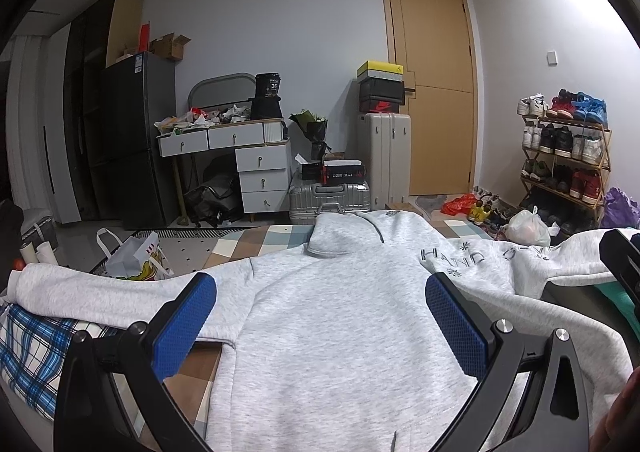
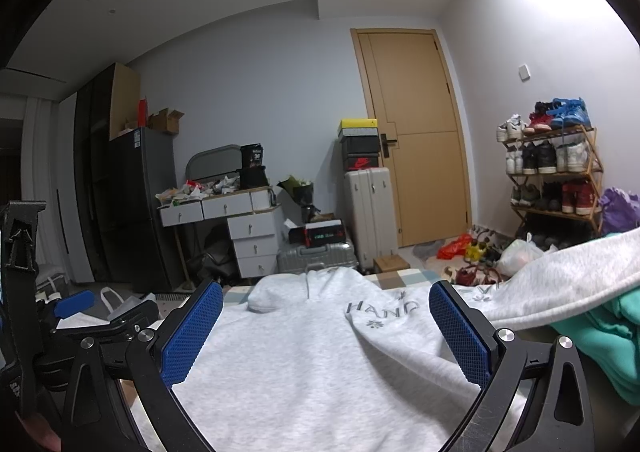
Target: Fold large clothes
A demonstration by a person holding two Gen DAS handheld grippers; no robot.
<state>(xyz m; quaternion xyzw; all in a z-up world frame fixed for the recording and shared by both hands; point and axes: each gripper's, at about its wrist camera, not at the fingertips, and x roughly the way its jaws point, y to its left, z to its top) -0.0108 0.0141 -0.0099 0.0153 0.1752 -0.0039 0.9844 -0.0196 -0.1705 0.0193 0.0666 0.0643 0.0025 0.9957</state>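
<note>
A light grey hoodie (image 1: pixel 340 312) lies spread flat on a checked bed cover (image 1: pixel 256 240), sleeves out to both sides, hood at the far end, "HAND" lettering on its right side. My left gripper (image 1: pixel 320 292) is open and empty, hovering over the hoodie's middle. My right gripper (image 2: pixel 326 300) is open and empty above the same hoodie (image 2: pixel 312 356), nearer its right sleeve (image 2: pixel 568 276). The left gripper's body (image 2: pixel 76 308) shows at the left edge of the right wrist view.
A blue plaid cloth (image 1: pixel 32 348) lies under the left sleeve. A teal garment (image 2: pixel 600 336) lies at the right. Beyond the bed stand a fridge (image 1: pixel 132 140), a cluttered dresser (image 1: pixel 240 156), suitcases (image 1: pixel 384 160), a door (image 1: pixel 436 88) and a shoe rack (image 1: pixel 564 156).
</note>
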